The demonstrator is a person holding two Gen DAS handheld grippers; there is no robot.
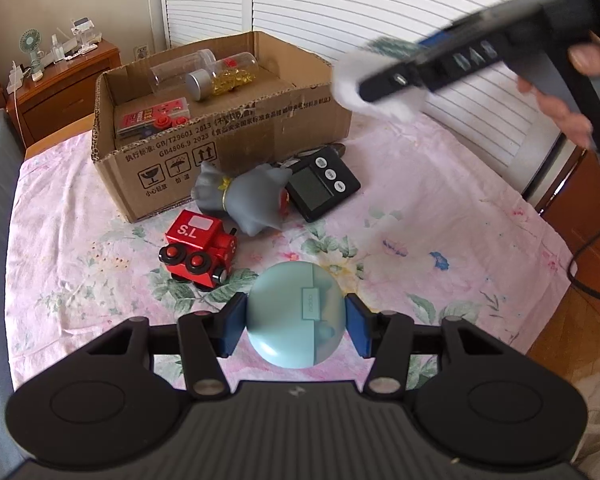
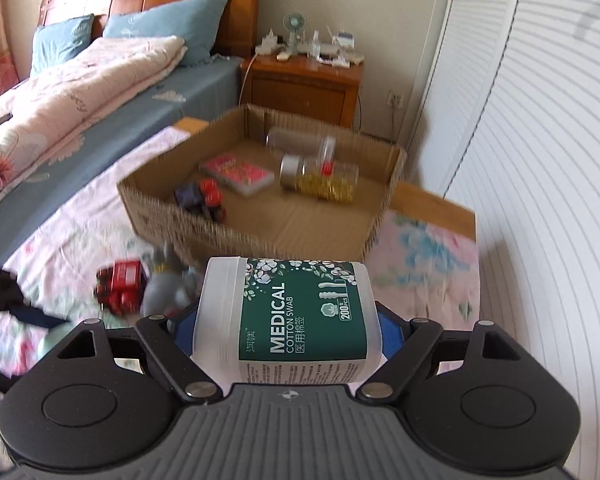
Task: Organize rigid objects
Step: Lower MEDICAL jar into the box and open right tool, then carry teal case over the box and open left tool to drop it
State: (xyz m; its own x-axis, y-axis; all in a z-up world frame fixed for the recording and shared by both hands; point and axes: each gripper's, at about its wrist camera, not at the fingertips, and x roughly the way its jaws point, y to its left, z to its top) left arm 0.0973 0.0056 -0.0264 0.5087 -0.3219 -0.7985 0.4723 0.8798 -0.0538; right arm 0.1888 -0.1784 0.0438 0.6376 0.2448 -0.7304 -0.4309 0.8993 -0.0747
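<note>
Left tongs (image 1: 296,322) clamped on pale blue earbud case (image 1: 296,316) — blue pads touching both its sides, just above floral cloth on counter (image 1: 420,208). Right tongs (image 2: 288,332) gripping one cotton swab tub (image 2: 286,320), held above counter, near front wall of cardboard box (image 2: 228,236).

In box: two clear bottles — one with yellow capsules (image 1: 230,74), one looking empty (image 1: 180,68) — one pink flat pack (image 1: 152,118), one dark toy car (image 2: 200,198).

On cloth outside: one red toy train (image 1: 198,250), one grey figure (image 1: 246,196) lying against box, one black timer (image 1: 324,182) beside it.
</note>
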